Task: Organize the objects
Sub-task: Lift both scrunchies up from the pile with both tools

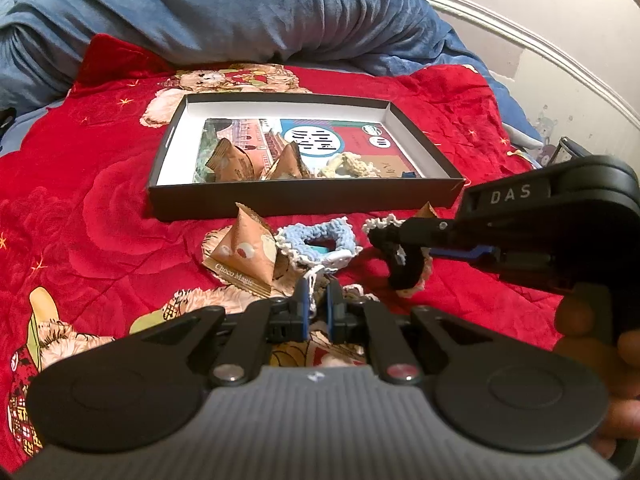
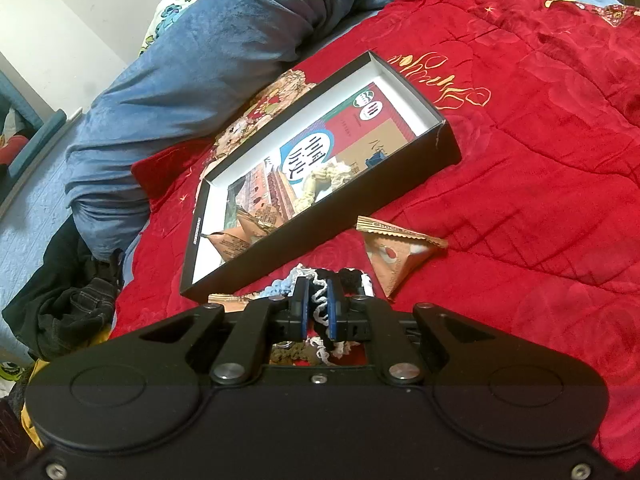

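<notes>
- On the bed, a red quilt covers the middle, with a rumpled blue blanket behind it.
- Resting on the quilt, a black box holds a printed card, two brown snack packets and a cream scrunchie.
- Just in front of the box lie another snack packet and a blue scrunchie.
- Left gripper pinches the blue scrunchie's white edge.
- Right gripper is clamped on a black-and-white scrunchie.

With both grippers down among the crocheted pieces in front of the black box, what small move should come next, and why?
Probably lift the right gripper, shut on the black-and-white crocheted scrunchie, toward the open black cardboard box, where a cream crocheted scrunchie already lies.
</notes>
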